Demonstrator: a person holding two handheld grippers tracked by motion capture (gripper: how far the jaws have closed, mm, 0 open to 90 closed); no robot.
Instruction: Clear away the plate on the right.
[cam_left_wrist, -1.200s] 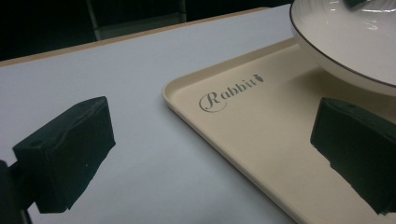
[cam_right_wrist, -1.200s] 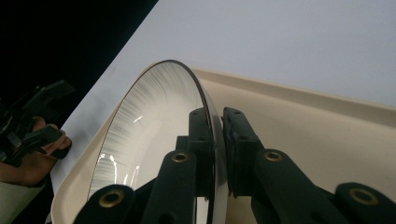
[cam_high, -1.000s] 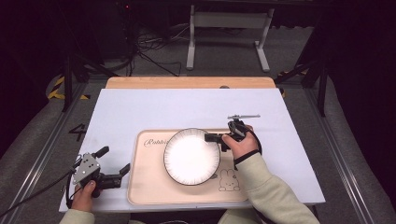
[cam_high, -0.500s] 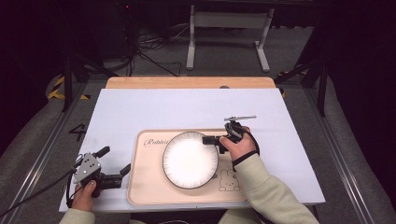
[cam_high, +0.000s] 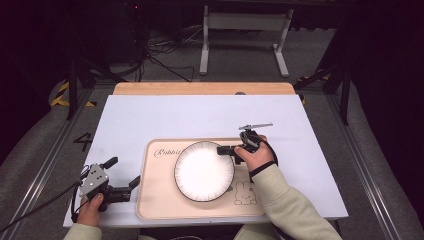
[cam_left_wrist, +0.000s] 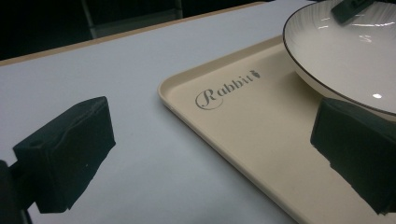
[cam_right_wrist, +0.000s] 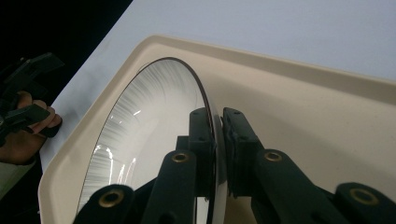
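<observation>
My right gripper (cam_right_wrist: 215, 154) pinches the white plate (cam_high: 204, 171) on the beige tray (cam_high: 155, 200); my left gripper (cam_high: 123, 179) gapes empty beside it.

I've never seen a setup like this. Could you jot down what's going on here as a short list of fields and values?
Setting: pale table with a cream tray marked "Rabbit"
On the tray: white plate with a dark rim
Right gripper: jaws shut on the plate's rim, one jaw on each face
Left gripper: jaws open, holding nothing, at the tray's left edge
Operator: a person, one hand on each gripper
Background: dark floor, cables, a metal stand
</observation>
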